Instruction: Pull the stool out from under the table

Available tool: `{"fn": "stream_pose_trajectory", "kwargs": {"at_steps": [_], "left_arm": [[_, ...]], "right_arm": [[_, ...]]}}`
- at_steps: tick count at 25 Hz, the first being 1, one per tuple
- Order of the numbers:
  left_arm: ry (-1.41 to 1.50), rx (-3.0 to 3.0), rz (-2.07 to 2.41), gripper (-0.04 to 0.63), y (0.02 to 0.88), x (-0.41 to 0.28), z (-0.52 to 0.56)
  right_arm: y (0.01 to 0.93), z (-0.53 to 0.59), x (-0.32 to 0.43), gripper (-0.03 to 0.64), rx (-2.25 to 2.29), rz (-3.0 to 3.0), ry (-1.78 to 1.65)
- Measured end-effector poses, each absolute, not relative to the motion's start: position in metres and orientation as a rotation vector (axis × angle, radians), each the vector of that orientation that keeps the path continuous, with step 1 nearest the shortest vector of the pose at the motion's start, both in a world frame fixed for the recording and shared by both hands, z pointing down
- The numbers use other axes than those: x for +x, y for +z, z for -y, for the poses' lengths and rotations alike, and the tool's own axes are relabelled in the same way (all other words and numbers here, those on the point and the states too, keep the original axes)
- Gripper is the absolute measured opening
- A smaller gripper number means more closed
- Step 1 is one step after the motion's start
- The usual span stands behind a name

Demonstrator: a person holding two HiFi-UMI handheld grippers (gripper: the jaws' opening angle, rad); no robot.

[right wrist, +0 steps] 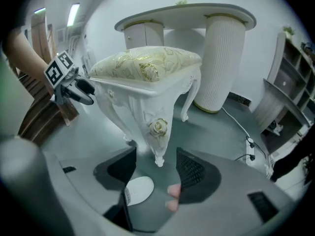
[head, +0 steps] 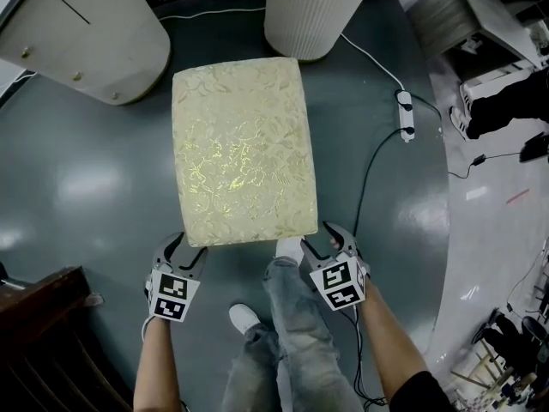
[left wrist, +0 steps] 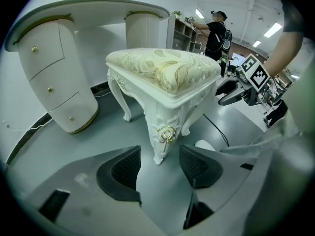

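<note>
Both claws up at the stool, nothing gripped yet.
The stool [head: 243,148] stands on the floor [head: 86,187], the table [head: 86,33] just beyond it. My left claw [head: 183,249] is at its near-left corner and my right claw [head: 319,240] near-right, both gaping wide, 1 carved leg [left wrist: 165,132] lined up ahead, unclamped.

The stool [head: 243,148] stands upright on the grey floor [head: 103,187]. It has a rectangular padded seat in cream cloth with a shiny gold leaf pattern, and white carved legs [left wrist: 165,132] that curve outward, each with a gold rose at the top corner. Its far short edge lies close to the white table [left wrist: 98,6], between the ribbed round column [head: 313,11] and the rounded drawer pedestal [head: 86,41] with small gold knobs, while the rest of the seat reaches out over open floor.
</note>
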State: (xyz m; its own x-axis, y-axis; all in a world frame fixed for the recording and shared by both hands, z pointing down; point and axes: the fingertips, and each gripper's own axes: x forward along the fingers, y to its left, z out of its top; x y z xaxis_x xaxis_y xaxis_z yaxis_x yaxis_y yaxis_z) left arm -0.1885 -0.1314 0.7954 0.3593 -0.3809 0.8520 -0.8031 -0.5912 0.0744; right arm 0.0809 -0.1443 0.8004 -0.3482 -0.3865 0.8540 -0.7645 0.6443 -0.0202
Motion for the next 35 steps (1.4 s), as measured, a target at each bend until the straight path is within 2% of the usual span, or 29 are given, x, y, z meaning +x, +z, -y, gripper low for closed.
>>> {"fn": "stream_pose_trajectory", "kwargs": {"at_steps": [3, 6, 10, 12, 19, 25, 35], "left_arm": [[1.151, 2.102, 1.068, 0.245, 0.787, -0.202, 0.127], [1.131, 2.062, 1.133, 0.241, 0.773, -0.215, 0.123], [1.102, 2.018, 1.219, 0.198, 0.747, -0.228, 0.122], [1.084, 2.011, 1.259, 0.174, 0.733, -0.231, 0.125], [1.022, 2.013, 1.362, 0.106, 0.676, -0.227, 0.138], [0.99, 2.022, 1.439, 0.043, 0.635, -0.233, 0.151], [0.918, 2.058, 1.514, 0.02, 0.565, -0.225, 0.173]], "right_arm": [[0.79, 0.14, 0.092, 0.31, 0.961, 1.942, 0.568], [0.774, 0.141, 0.106, 0.277, 1.068, 1.907, 0.62], [0.743, 0.148, 0.119, 0.229, 1.205, 1.888, 0.63], [0.723, 0.154, 0.121, 0.178, 1.258, 1.891, 0.607], [0.655, 0.172, 0.129, 0.097, 1.441, 1.893, 0.563], [0.605, 0.195, 0.132, 0.064, 1.521, 1.915, 0.546], [0.528, 0.218, 0.106, 0.061, 1.493, 2.039, 0.506]]}}
